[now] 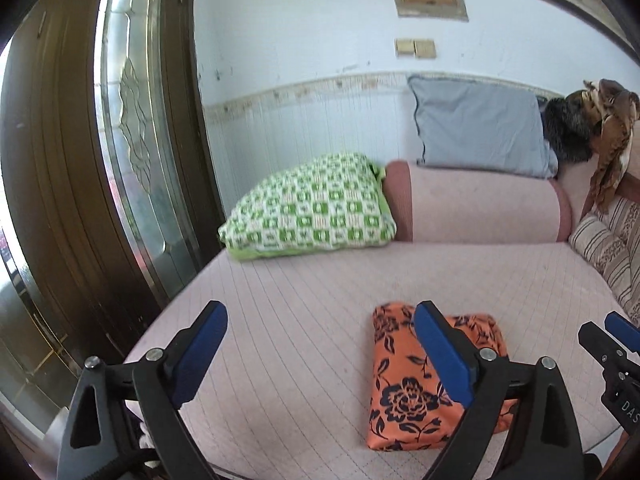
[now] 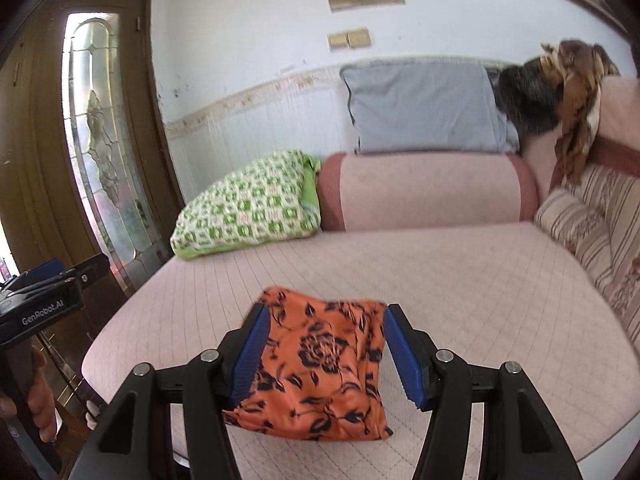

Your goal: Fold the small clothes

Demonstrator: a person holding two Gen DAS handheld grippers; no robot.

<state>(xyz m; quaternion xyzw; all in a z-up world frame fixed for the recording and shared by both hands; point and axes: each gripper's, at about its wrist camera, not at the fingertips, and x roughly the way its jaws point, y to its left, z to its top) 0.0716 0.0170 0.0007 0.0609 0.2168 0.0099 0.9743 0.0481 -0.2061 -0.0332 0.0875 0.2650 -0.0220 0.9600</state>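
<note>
A folded orange cloth with a black flower print (image 1: 404,396) lies flat on the pink quilted sofa seat (image 1: 304,292), near its front edge. My left gripper (image 1: 320,312) hovers above the seat with its jaws wide open and nothing between them; the cloth lies past its right finger. My right gripper (image 2: 328,312) is open too. The cloth (image 2: 320,352) shows in the gap between its blue pads, lying on the seat below them with no pad pressing on it. The right gripper (image 1: 612,332) is at the edge of the left wrist view, clear of the cloth.
A green checked pillow (image 1: 312,208) and a pink bolster (image 1: 480,208) lie at the far end of the seat, a grey cushion (image 1: 480,132) behind them. Striped cushions (image 1: 612,252) line the right side. A dark wooden door with glass (image 1: 128,140) stands left. A hand (image 2: 40,396) holds the left gripper.
</note>
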